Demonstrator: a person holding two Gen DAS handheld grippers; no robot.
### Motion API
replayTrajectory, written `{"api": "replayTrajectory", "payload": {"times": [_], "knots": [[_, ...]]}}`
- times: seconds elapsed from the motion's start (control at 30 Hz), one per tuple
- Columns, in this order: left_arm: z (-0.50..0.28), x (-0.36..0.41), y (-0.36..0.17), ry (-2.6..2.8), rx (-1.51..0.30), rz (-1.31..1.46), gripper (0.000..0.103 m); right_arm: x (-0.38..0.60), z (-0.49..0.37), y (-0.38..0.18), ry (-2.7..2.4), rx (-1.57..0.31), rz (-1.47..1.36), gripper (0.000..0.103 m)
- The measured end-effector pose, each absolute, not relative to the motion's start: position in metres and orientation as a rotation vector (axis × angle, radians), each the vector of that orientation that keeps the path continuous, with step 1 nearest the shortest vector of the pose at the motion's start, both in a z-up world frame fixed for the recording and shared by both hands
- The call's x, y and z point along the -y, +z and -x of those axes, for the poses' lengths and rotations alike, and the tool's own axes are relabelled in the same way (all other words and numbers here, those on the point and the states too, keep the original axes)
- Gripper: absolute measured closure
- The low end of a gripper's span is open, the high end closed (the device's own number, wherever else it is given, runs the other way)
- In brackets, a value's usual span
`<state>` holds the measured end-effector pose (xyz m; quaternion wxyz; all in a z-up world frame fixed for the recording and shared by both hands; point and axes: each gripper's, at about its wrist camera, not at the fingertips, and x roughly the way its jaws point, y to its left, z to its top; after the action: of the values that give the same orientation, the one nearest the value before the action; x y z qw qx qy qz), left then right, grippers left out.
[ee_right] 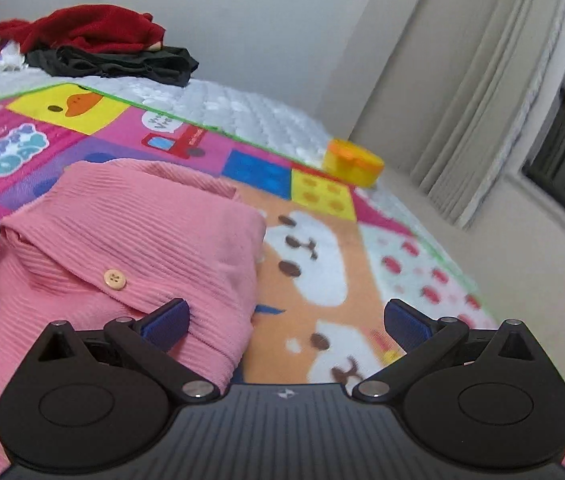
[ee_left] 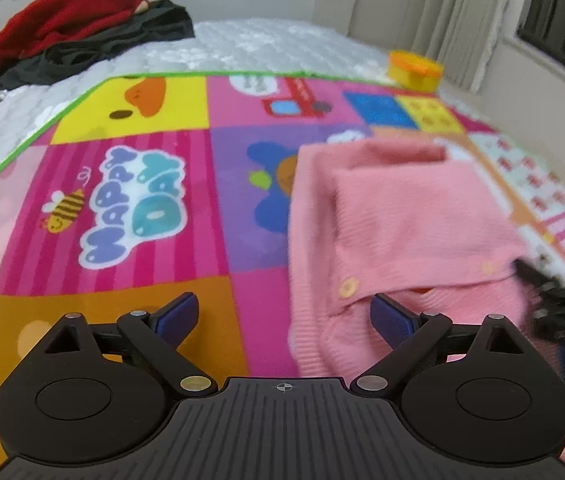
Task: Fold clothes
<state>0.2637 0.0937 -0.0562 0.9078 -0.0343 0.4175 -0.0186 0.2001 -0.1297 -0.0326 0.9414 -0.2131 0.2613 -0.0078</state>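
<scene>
The pink cardigan (ee_left: 398, 220) lies on the play mat (ee_left: 122, 200) that covers the bed (ee_left: 242, 44), already doubled into a compact packet with a buttoned edge running across its near part. Both hand-held grippers are spread apart and hold nothing: the left hand-held gripper (ee_left: 282, 320) hangs at the near left corner of the cardigan, and the right hand-held gripper (ee_right: 286, 324) at its near right edge.

Whether another fold is still wanted or the packet is finished, I cannot judge from this. If one is made, I think each side should be pinched through all layers at matching points and lifted together, so that the rib knit does not slide.

The long axis seems to run away from the cameras. Which end is the neck is not clear.

A red and black pile (ee_right: 94, 48) and a yellow tub (ee_right: 352, 162) lie well apart.
</scene>
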Motion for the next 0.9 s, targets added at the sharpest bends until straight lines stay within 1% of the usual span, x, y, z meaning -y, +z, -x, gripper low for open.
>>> {"api": "replayTrajectory", "payload": {"times": [0.13,0.3,0.4,0.5,0.63,0.73,0.9], "knots": [[-0.269,-0.099,-0.061,0.020,-0.866,0.077,0.006,0.132,-0.200,-0.032,-0.033,-0.519,0.445,0.000],[-0.266,-0.114,-0.051,0.122,-0.813,0.072,0.007,0.146,-0.200,-0.028,-0.071,-0.525,0.382,0.000],[-0.260,-0.120,-0.042,0.021,-0.776,0.173,0.007,0.148,-0.195,-0.019,-0.030,-0.492,0.307,0.000],[-0.261,-0.103,-0.044,-0.132,-0.768,0.158,0.007,0.142,-0.195,-0.016,0.033,-0.498,0.275,0.000],[-0.273,-0.069,-0.068,-0.119,-0.822,0.007,0.006,0.129,-0.195,-0.030,0.075,-0.537,0.349,0.000],[-0.279,-0.068,-0.076,-0.093,-0.831,0.039,0.006,0.126,-0.195,-0.034,0.065,-0.536,0.375,0.000],[-0.278,-0.081,-0.073,-0.032,-0.816,0.079,0.006,0.122,-0.195,-0.038,0.033,-0.521,0.418,0.000]]}}
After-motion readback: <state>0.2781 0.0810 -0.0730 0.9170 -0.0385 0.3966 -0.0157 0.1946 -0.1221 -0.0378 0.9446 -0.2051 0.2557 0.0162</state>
